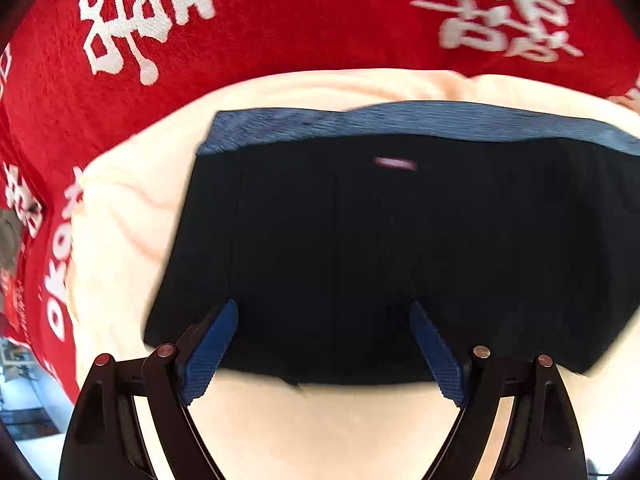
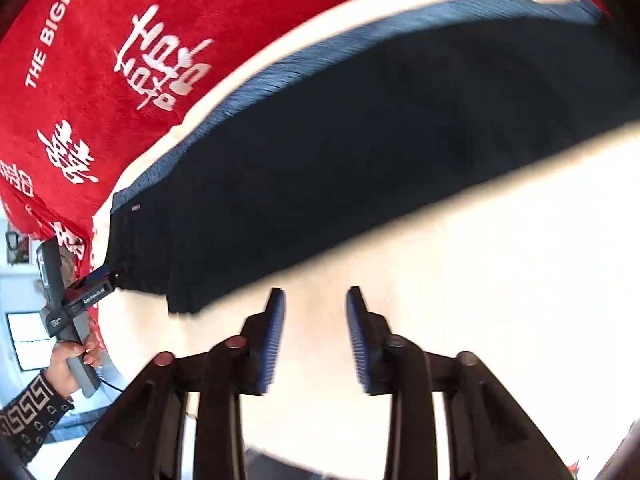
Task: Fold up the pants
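Observation:
The dark pants lie folded flat on a cream cloth, with the blue ribbed waistband along the far edge. My left gripper is open and wide, its blue pads over the near edge of the pants with nothing clamped. In the right wrist view the pants run diagonally. There my right gripper is open above bare cream cloth, just off the near edge of the pants. The left gripper shows at the pants' left corner.
A red cloth with white characters lies under the cream one and fills the far side. At the left edge a hand with a patterned sleeve holds the left gripper's handle. A bright room shows beyond the table edge.

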The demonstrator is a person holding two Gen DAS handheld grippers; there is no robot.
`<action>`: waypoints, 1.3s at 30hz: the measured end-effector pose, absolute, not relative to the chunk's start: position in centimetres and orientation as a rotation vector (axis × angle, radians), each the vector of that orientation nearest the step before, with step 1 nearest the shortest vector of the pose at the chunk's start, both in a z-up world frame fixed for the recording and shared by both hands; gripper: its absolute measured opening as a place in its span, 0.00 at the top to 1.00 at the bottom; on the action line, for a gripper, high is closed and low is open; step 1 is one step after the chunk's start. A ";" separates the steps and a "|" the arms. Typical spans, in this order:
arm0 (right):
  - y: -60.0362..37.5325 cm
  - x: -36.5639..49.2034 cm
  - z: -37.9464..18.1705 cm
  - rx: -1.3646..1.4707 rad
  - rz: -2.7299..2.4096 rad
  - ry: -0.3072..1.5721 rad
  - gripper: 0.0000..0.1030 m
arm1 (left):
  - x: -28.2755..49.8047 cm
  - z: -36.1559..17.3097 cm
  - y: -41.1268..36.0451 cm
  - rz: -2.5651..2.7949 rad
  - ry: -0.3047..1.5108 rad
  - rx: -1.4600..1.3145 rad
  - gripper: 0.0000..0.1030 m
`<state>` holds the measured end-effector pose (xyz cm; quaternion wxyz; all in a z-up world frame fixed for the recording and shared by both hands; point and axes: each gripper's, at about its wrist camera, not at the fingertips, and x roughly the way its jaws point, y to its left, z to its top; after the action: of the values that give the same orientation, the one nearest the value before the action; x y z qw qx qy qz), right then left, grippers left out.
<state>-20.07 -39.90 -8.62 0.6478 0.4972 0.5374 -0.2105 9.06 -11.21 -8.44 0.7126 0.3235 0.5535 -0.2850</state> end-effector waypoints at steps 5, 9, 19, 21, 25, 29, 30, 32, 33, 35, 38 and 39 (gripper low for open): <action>-37.6 -25.5 -4.7 1.193 -0.538 1.226 0.43 | 2.3 -4.4 -11.9 -0.737 1.318 0.704 0.13; -35.4 -28.3 -1.0 1.204 -0.595 1.218 0.29 | -4.4 -0.8 -12.8 -0.826 1.397 0.720 0.13; -34.8 -27.8 6.0 1.190 -0.640 1.179 0.21 | -16.8 7.9 -18.9 -1.148 1.310 0.880 0.13; -35.3 -27.4 7.8 1.107 -0.667 1.175 0.21 | -16.8 8.5 -20.1 -1.184 1.285 0.892 0.13; -36.1 -28.0 8.6 1.102 -0.700 1.181 0.21 | -17.2 9.0 -22.7 -1.187 1.265 0.875 0.13; -36.4 -29.6 8.5 1.136 -0.738 1.170 0.21 | -17.4 8.8 -23.0 -1.186 1.276 0.855 0.13; -36.5 -29.9 8.4 1.144 -0.742 1.171 0.21 | -17.5 8.6 -22.9 -1.184 1.278 0.870 0.13; -36.5 -30.5 8.2 1.156 -0.753 1.168 0.21 | -17.4 8.2 -22.8 -1.171 1.277 0.895 0.13; -36.5 -30.7 8.1 1.160 -0.760 1.166 0.21 | -17.3 8.2 -22.6 -1.162 1.277 0.901 0.13; -36.5 -31.3 7.9 1.178 -0.775 1.162 0.21 | -17.1 7.9 -22.3 -1.144 1.288 0.907 0.13; -36.5 -32.1 7.6 1.199 -0.795 1.162 0.21 | -16.8 7.7 -22.1 -1.125 1.297 0.905 0.13; -36.6 -32.2 7.6 1.202 -0.801 1.162 0.21 | -16.7 7.7 -22.1 -1.122 1.297 0.905 0.13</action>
<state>-32.24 -36.57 7.56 0.6002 0.5187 0.5013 -0.3455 -16.73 -22.07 7.70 0.5655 0.3848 0.5517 -0.4772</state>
